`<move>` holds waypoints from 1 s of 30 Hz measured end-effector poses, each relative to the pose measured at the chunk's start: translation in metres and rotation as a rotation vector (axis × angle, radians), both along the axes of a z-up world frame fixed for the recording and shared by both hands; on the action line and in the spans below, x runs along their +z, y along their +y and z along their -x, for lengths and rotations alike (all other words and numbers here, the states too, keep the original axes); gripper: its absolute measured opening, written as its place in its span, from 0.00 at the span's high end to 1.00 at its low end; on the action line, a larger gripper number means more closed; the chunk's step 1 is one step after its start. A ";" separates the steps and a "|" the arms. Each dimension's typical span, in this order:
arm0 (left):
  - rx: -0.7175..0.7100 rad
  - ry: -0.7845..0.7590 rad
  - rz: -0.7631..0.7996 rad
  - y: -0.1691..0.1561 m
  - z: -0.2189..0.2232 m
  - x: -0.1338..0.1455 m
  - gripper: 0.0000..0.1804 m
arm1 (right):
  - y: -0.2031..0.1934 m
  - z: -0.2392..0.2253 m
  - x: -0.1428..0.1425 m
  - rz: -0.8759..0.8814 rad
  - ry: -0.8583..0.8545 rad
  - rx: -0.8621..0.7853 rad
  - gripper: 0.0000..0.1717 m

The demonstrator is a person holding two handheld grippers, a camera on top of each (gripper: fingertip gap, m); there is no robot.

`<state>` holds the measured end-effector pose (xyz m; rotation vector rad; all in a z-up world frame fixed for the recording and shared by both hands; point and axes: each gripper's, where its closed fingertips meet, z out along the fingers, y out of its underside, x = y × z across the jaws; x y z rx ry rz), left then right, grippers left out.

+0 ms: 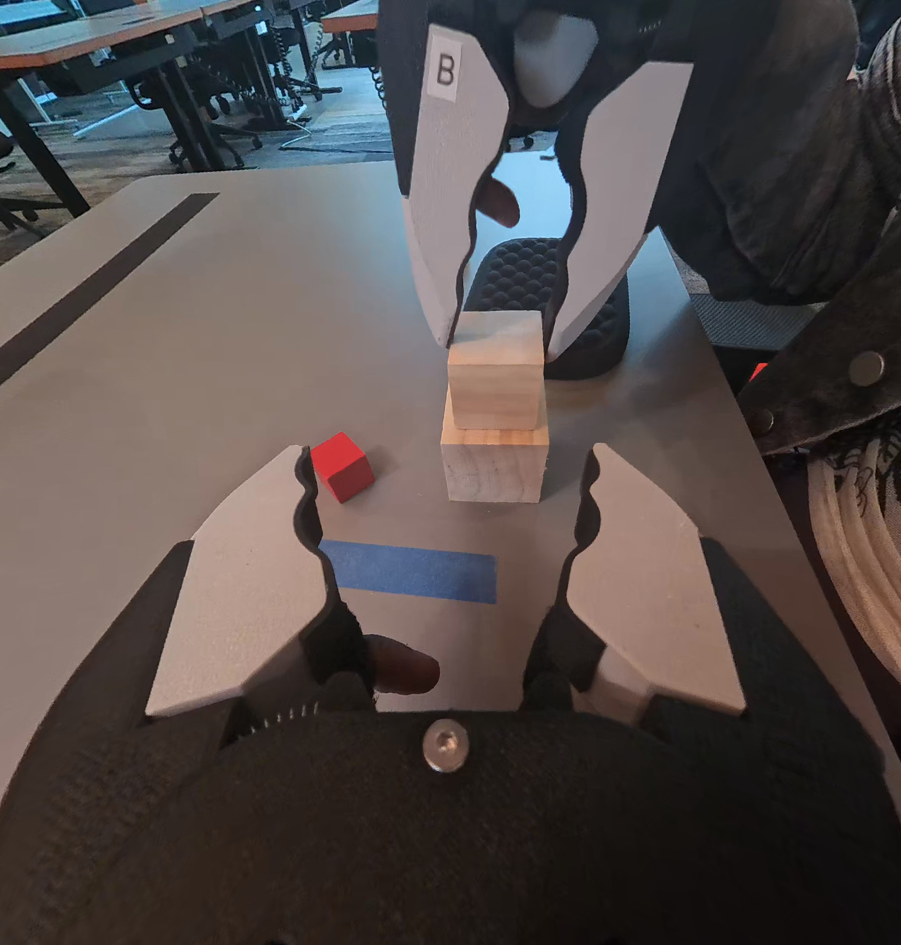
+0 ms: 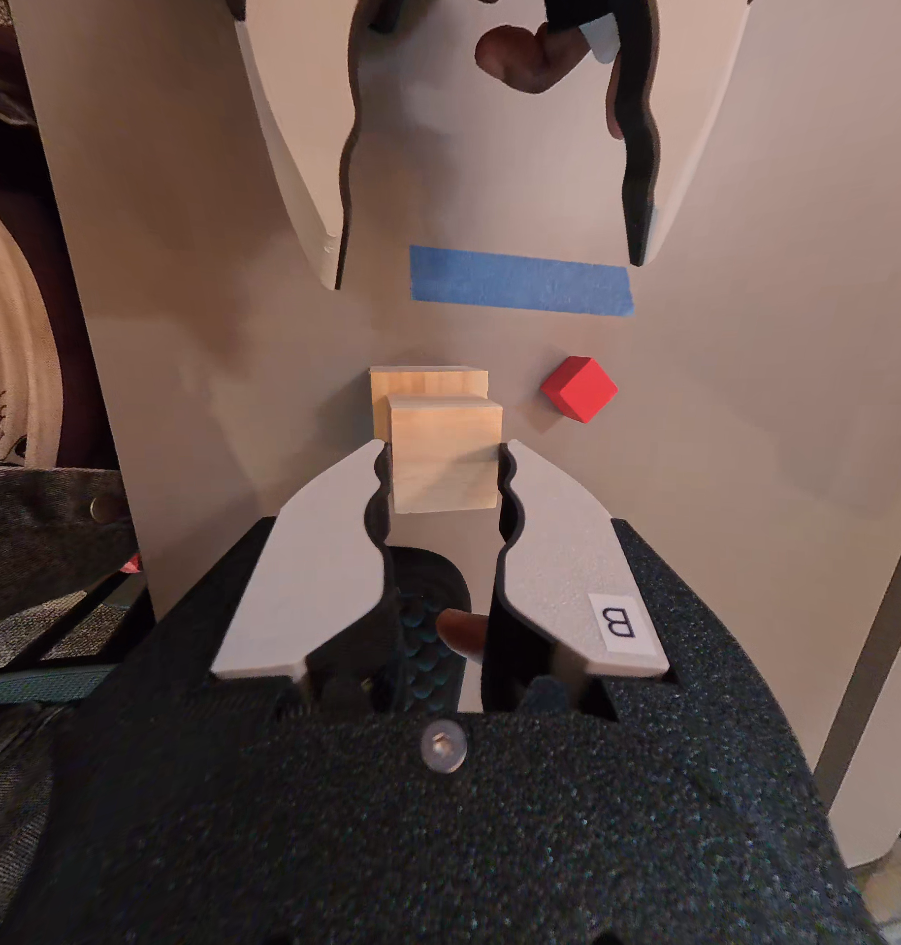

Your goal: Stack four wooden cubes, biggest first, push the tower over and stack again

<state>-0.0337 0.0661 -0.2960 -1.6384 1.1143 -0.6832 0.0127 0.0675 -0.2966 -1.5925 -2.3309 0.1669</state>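
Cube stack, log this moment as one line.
right claw: shut on second wooden cube atop biggest cube | left claw: open | red cube: on table

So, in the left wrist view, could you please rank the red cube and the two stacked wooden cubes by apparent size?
1. Bottom wooden cube, largest.
2. Upper wooden cube, slightly smaller, gripped by the right gripper.
3. Red cube, clearly smallest despite lying at a similar distance.

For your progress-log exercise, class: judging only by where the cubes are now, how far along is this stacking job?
Done: the biggest wooden cube stands on the grey table as the base. In hand: the right tool grips the second wooden cube on both sides, resting it on the base, not yet released. Left: the red cube lies loose beside the open, empty left tool; a fourth cube is not visible. Toppling and restacking would follow.
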 end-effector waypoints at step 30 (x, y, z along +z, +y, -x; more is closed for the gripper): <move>0.129 -0.010 -0.097 0.022 0.012 0.008 0.50 | 0.087 0.045 -0.033 0.449 0.632 -0.399 0.84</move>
